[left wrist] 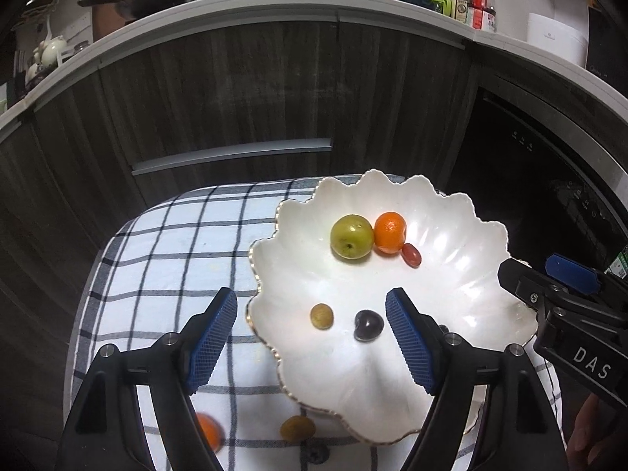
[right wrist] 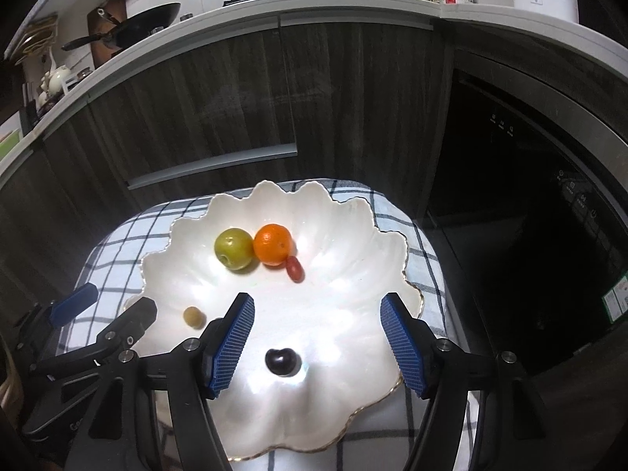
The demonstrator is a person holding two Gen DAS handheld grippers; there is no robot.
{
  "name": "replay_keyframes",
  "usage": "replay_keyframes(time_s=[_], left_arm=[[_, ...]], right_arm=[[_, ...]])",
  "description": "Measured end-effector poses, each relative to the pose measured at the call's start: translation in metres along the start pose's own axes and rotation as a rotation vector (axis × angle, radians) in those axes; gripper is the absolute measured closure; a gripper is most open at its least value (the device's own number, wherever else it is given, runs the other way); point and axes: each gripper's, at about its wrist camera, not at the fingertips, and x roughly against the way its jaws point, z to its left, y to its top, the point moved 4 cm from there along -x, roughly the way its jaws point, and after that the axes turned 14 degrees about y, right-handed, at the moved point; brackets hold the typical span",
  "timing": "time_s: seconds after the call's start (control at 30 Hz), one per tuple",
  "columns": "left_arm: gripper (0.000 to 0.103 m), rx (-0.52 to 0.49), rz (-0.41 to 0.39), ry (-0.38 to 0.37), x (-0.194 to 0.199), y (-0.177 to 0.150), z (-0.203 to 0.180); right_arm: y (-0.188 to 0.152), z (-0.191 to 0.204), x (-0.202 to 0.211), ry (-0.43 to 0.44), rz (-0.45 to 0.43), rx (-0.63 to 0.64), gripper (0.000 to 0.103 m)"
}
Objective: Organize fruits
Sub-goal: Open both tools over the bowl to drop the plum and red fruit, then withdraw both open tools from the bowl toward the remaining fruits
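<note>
A white scalloped plate (left wrist: 463, 274) (right wrist: 353, 235) rests on a checked cloth (left wrist: 168, 243). On its far side a green fruit (left wrist: 351, 241) (right wrist: 234, 248), an orange (left wrist: 389, 232) (right wrist: 273, 244) and a cherry tomato (left wrist: 411, 254) (right wrist: 294, 269) touch each other. Nearer lie a small yellow-green fruit (left wrist: 322, 316) (right wrist: 194, 317) and a dark cherry (left wrist: 368, 325) (right wrist: 282, 361). My left gripper (left wrist: 312, 302) (right wrist: 117, 300) hangs open above those two. Open too, my right gripper (right wrist: 317, 302) (left wrist: 530, 271) is over the cherry. Neither holds anything.
Off the plate, on the cloth near me, lie another orange (left wrist: 210, 429), a brownish fruit (left wrist: 297, 428) and a small dark fruit (left wrist: 314, 453). Dark cabinet fronts (left wrist: 235, 98) and a black appliance (right wrist: 530, 235) stand behind. The counter (left wrist: 274, 0) holds a pan and bottles.
</note>
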Motion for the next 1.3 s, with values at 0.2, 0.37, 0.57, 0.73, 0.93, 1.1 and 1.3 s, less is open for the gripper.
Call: replay_keyframes(time_s=[0.2,0.37,0.57,0.73,0.93,1.1,1.3], left_arm=[[0.025,0.003,-0.009,0.007,0.010,-0.002,0.012],[0.025,0.008,-0.024,0.013,0.019,-0.002,0.023],[0.025,0.016,-0.036,0.024,0.029,-0.006,0.040],[0.025,0.025,-0.039,0.035,0.034,-0.011,0.055],[0.025,0.040,-0.047,0.049,0.041,-0.018,0.074],[0.025,0.054,-0.054,0.057,0.047,-0.023,0.090],[0.025,0.064,-0.063,0.064,0.054,-0.031,0.105]], right_arm=[[-0.001,0.013,0.009,0.004,-0.010,0.015,0.035],[-0.002,0.024,0.016,0.005,-0.020,0.026,0.035],[-0.003,0.040,0.022,0.013,-0.024,0.040,0.035],[-0.005,0.054,0.025,0.019,-0.028,0.057,0.035],[-0.010,0.073,0.028,0.027,-0.029,0.080,0.035],[-0.014,0.088,0.030,0.030,-0.029,0.102,0.035],[-0.020,0.104,0.032,0.037,-0.026,0.122,0.035]])
